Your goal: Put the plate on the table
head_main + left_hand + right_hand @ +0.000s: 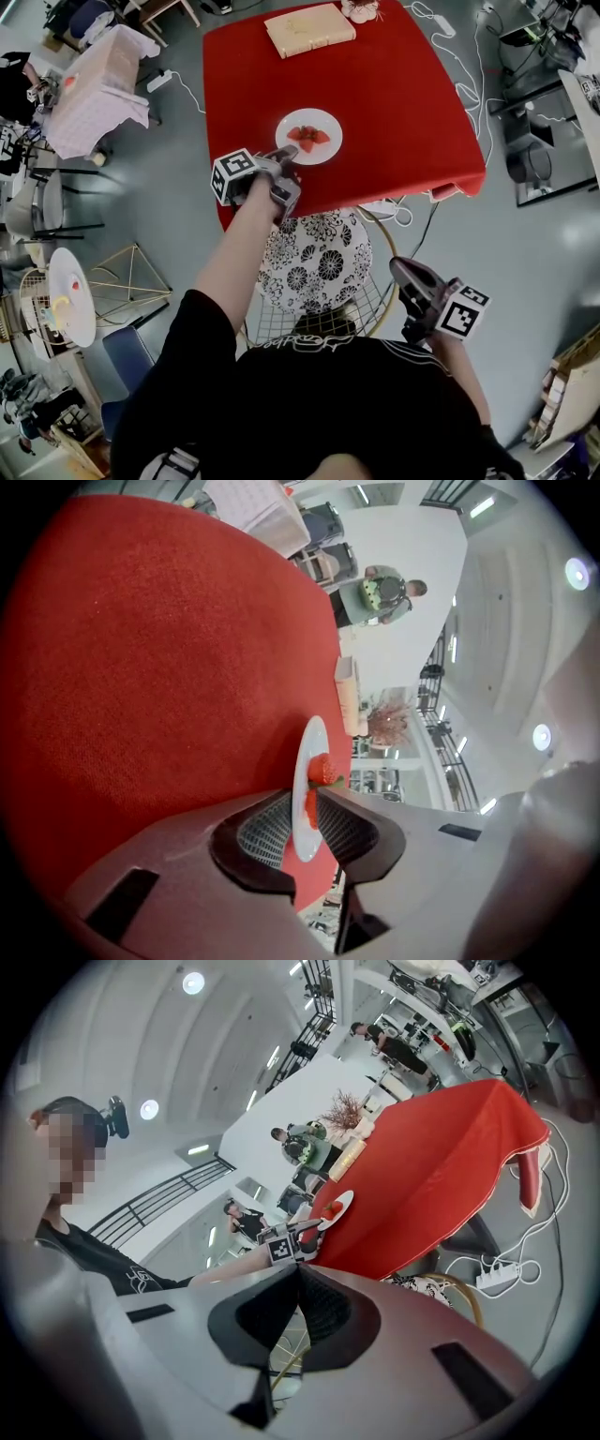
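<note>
Red cloth covers the bench (394,84), and the white plate (324,120) of strawberries (307,138) sits flat on it near the front edge. The left gripper (287,156) has its jaws narrowly apart astride the plate's near rim. The right gripper (405,274) hangs low beside the floral-cushioned chair (319,262), jaws closed on nothing.

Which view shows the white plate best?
The head view: the whole plate on the red table, strawberries on it, left gripper at its rim. The left gripper view shows it edge-on between its jaws; the right gripper view, small and far.
</note>
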`<state>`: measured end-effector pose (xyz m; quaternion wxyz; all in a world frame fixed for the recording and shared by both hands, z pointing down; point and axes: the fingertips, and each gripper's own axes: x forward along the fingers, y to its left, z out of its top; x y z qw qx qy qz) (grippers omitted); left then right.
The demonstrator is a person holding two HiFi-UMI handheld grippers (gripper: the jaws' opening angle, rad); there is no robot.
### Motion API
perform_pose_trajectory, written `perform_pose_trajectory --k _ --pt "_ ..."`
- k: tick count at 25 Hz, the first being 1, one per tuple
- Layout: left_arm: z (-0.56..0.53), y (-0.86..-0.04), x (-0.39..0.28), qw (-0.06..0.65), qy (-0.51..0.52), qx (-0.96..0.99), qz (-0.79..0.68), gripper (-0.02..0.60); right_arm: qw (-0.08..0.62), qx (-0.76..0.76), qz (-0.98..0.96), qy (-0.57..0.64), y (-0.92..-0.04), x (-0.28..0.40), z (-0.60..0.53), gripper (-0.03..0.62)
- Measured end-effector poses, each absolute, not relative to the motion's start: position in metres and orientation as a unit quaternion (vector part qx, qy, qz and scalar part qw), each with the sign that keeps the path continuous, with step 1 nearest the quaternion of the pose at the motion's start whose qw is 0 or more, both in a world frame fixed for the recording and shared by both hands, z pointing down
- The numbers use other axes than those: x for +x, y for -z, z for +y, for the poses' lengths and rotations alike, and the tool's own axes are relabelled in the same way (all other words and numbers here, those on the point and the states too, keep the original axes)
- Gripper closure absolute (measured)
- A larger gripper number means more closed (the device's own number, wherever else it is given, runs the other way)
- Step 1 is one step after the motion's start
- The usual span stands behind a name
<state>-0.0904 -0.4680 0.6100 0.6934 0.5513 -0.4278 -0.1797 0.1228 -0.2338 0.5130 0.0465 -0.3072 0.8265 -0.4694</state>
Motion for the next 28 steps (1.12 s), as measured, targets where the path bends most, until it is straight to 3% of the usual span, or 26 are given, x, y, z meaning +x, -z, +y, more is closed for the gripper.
perform_pose_trajectory --k 4,11,17,28 --pt "-0.474 -0.597 -0.086 0.679 0.205 0.569 -0.417 0.389 0.049 -0.311 0.823 0.473 -0.515 0.128 -0.235 0.586" --pt "-0.476 -0.588 -0.084 0.667 0.225 0.586 -0.4 0.303 0.061 -0.314 0.816 0.482 -0.518 0.131 -0.235 0.586" --pt "-0.479 -0.584 -0.08 0.649 0.192 0.614 -0.406 0.254 0.079 -0.316 0.805 0.497 -0.518 0.133 -0.237 0.586" --pt "-0.465 -0.588 -0.056 0.512 -0.063 0.747 -0.42 0.21 0.073 -0.316 0.805 0.496 -0.517 0.135 -0.233 0.586"
